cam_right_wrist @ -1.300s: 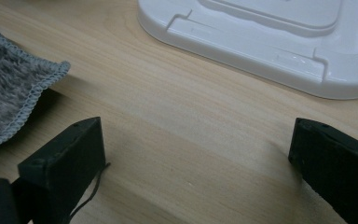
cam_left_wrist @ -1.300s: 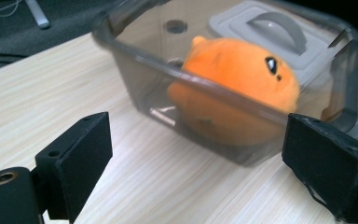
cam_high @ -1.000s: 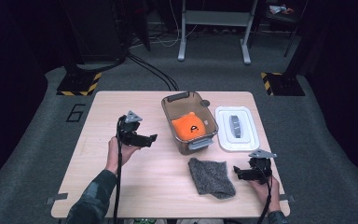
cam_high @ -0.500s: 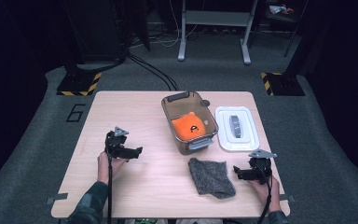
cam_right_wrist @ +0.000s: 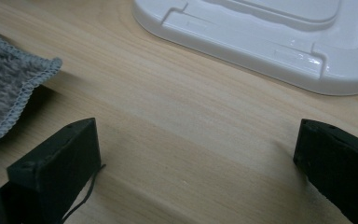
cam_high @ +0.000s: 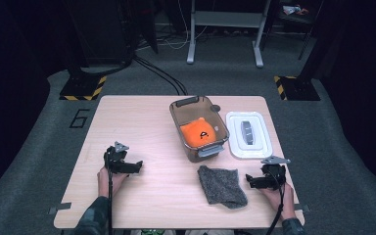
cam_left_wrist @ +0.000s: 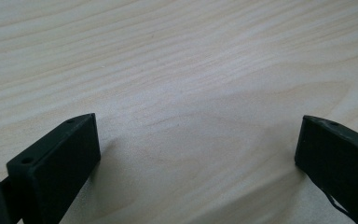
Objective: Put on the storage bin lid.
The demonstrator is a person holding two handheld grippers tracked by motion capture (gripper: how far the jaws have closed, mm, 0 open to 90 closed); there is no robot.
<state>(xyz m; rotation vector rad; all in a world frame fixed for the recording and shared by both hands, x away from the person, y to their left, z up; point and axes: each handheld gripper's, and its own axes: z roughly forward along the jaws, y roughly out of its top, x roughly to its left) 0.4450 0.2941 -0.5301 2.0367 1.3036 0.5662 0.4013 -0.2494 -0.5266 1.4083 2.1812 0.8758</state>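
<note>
A brown see-through bin (cam_high: 177, 113) stands at the table's middle back with an orange plush toy (cam_high: 199, 133) inside. Its white lid (cam_high: 247, 134) (cam_right_wrist: 261, 37) lies flat to the right of it. A grey cloth (cam_high: 222, 185) (cam_right_wrist: 4, 88) lies crumpled in front of the bin. My left gripper (cam_high: 138, 165) (cam_left_wrist: 196, 154) rests low at the front left, open over bare wood. My right gripper (cam_high: 248, 179) (cam_right_wrist: 196, 154) rests at the front right, open and holding nothing, with the cloth's edge just beyond its left jaw and the lid farther ahead.
The wooden table (cam_high: 142, 122) has bare room across its left half. Black stands and cables (cam_high: 161, 73) sit on the grey floor beyond the far edge. Yellow-black floor plates (cam_high: 83, 88) lie at both back corners.
My left gripper has dropped from above the table's left middle toward the front left edge and come down near the wood. The right gripper has stayed in place.
</note>
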